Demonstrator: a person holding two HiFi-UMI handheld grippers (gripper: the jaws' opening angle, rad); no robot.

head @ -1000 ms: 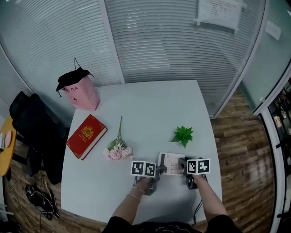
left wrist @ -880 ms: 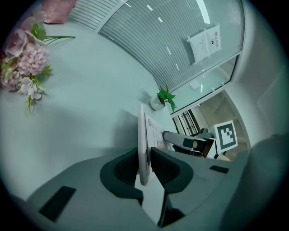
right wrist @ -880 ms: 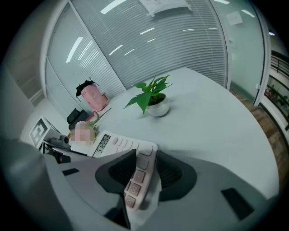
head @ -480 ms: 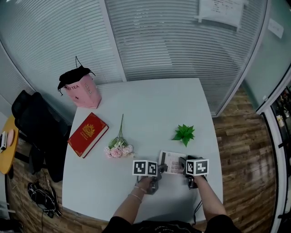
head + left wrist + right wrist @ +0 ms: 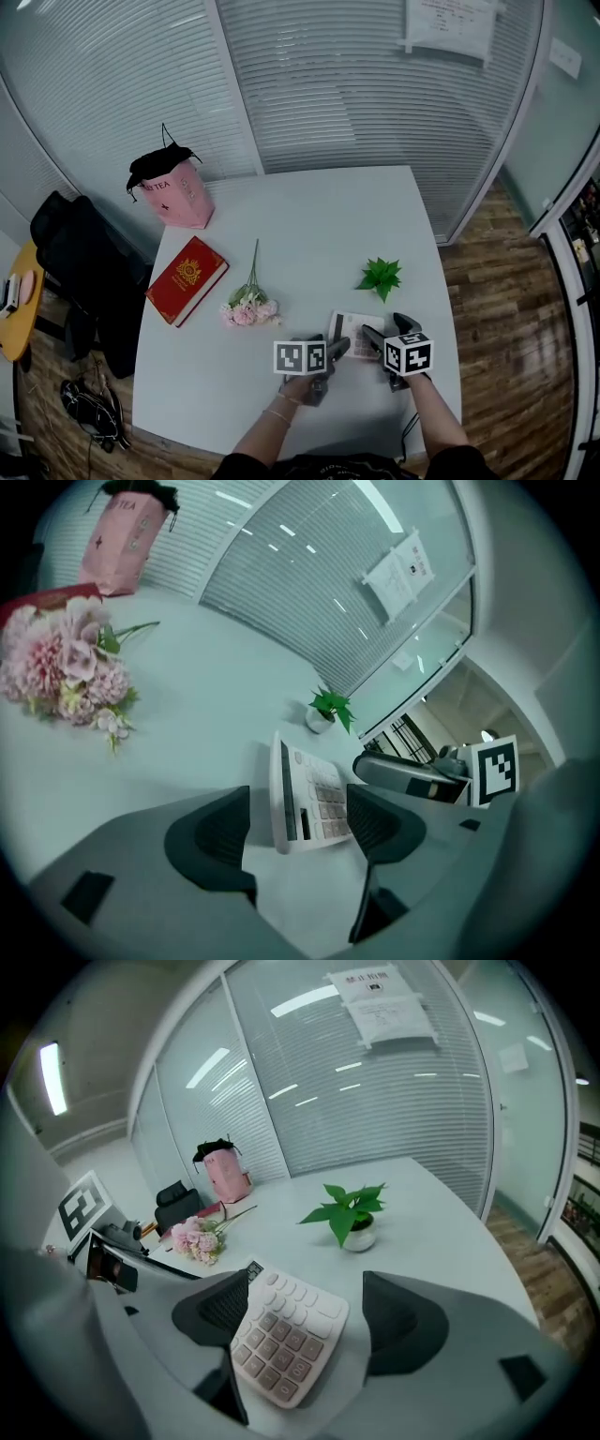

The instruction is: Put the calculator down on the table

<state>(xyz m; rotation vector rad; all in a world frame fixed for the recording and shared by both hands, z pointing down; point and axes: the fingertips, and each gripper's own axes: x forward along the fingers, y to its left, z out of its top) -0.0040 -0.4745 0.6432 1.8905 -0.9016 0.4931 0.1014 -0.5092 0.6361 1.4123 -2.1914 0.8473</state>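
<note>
My L gripper [image 5: 300, 827] & R gripper [image 5: 314, 1312] are opening wide, pads off the calculator [image 5: 353, 333] they pinched a sec ago; it lies on the table [image 5: 309, 216], near-right, btwn them, so put-down looks done.

White calculator [image 5: 354, 335], pale pink-beige keys, dark display strip along one end, lying flat and face up on the desk [image 5: 309, 216], near the front edge, toward the right front corner
</note>
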